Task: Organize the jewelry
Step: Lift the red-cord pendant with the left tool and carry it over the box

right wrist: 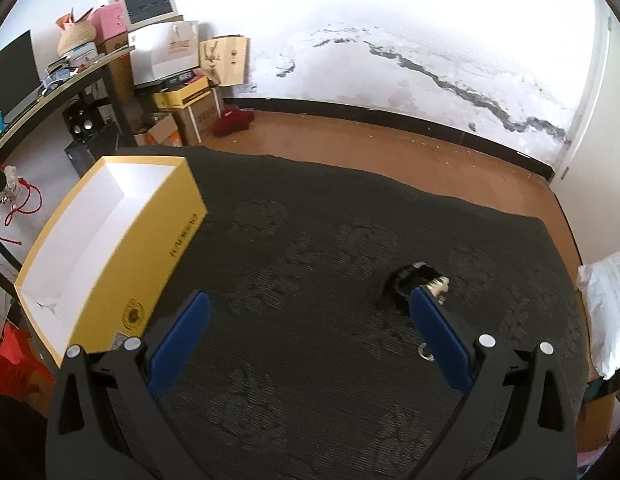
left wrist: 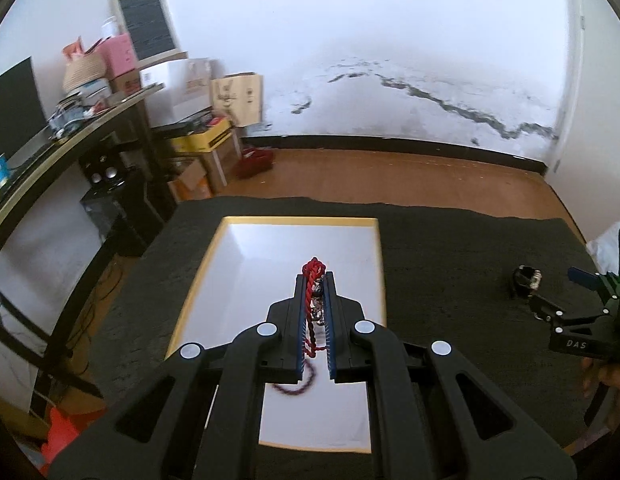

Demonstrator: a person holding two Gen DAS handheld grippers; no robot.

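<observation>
My left gripper (left wrist: 315,278) is shut on a red cord bracelet (left wrist: 312,270) with silver charms, held above the open yellow box (left wrist: 198,276) with a white inside. The cord's loose end hangs down over the box floor. In the right wrist view the box (right wrist: 166,240) stands at the left, and the bracelet (right wrist: 14,200) hangs at the far left edge. My right gripper (right wrist: 308,300) is open and empty above the dark mat. A black bracelet with a pale charm (right wrist: 416,278) lies just beyond its right finger; it also shows in the left wrist view (left wrist: 526,280). A small silver ring (right wrist: 426,354) lies by that finger.
A dark mat (right wrist: 310,220) covers the table. A white bag (right wrist: 608,312) lies at the right edge. A desk with a monitor, boxes and bags (left wrist: 110,92) stands at the left. Wooden floor (left wrist: 390,176) and a stained white wall lie beyond.
</observation>
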